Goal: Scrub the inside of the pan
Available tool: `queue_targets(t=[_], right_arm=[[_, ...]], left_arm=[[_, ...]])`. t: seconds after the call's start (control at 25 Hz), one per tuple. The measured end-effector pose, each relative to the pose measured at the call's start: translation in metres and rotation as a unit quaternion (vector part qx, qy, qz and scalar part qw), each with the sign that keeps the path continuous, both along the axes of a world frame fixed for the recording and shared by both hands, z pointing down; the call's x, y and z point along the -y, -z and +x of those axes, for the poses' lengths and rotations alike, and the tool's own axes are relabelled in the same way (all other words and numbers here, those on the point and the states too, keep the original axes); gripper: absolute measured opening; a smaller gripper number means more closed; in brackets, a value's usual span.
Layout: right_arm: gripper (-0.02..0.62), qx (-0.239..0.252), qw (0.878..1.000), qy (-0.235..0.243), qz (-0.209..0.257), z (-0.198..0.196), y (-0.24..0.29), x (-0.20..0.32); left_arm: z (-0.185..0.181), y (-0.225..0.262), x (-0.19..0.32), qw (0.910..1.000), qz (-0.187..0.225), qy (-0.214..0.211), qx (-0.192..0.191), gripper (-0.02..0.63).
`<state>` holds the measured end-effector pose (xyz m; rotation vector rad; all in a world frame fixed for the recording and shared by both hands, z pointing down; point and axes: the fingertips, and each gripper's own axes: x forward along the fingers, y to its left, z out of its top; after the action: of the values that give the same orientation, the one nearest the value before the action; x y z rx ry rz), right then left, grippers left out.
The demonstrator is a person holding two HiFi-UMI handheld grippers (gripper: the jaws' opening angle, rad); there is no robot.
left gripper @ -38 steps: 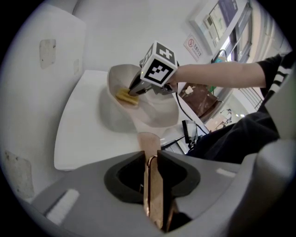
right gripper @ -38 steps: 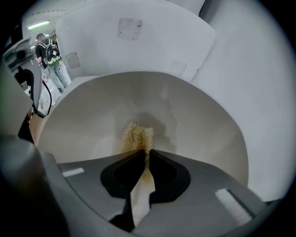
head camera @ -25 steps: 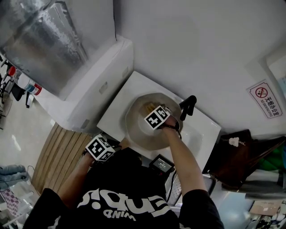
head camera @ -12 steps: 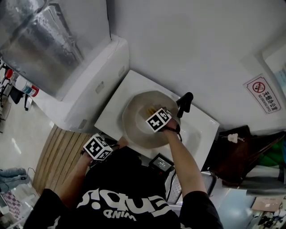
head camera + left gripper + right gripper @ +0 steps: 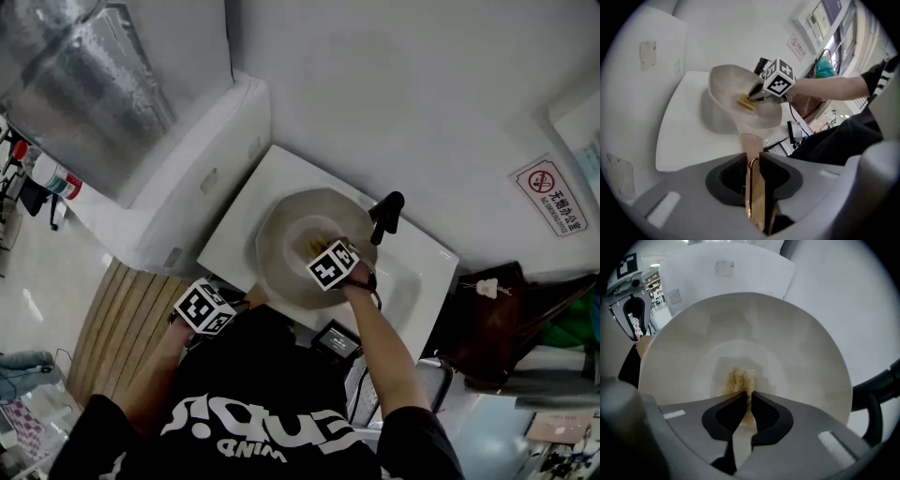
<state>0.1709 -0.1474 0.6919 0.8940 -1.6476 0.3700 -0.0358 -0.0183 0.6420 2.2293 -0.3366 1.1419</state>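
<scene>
A person in a black shirt with white print stands at a white worktop (image 5: pixel 236 230) and holds a gripper in each hand. The pan (image 5: pixel 289 239), pale beige and quite deep, sits on this worktop, just beside a black faucet (image 5: pixel 386 214) that rises at its far right side. The left gripper (image 5: pixel 753 155) is at the near edge of the worktop, close to the person's body. Its fingers (image 5: pixel 779 173) stand narrow and are clamped on the handle (image 5: pixel 757 196) of the pan, a flat copper-coloured bar that runs straight between them and out to the pan. The right gripper (image 5: pixel 749 392) points steeply down into the pan, with its marker cube above the near part of the rim. Its fingers (image 5: pixel 769 413) are almost together and pinch a yellow scrubbing pad (image 5: pixel 739 379), which sticks out past the tips and lies against the inner bottom of the pan, a little nearer to the person than the middle. The inside of the pan looks dull and slightly grey around the pad. To the left of the worktop stands a white box-shaped unit (image 5: pixel 192 173), touching or very close to it; I cannot tell which. Below this unit there is a wooden slatted panel (image 5: pixel 122 328) on the floor. On the white wall to the right hangs a no-smoking sign (image 5: pixel 548 195).
</scene>
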Motion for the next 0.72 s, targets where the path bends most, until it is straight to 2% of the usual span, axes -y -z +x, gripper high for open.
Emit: queue_targets(t=[0.52, 0.72], right_arm=[[0.04, 0.043, 0.996, 0.038, -0.062, -0.047, -0.015, -0.042], [0.038, 0.049, 0.995, 0.039, -0.071, -0.051, -0.017, -0.048]], left_arm=[[0.0, 0.0, 0.0, 1.0, 0.001, 0.001, -0.001, 0.08], [0.0, 0.0, -0.001, 1.0, 0.003, 0.002, -0.001, 0.08]])
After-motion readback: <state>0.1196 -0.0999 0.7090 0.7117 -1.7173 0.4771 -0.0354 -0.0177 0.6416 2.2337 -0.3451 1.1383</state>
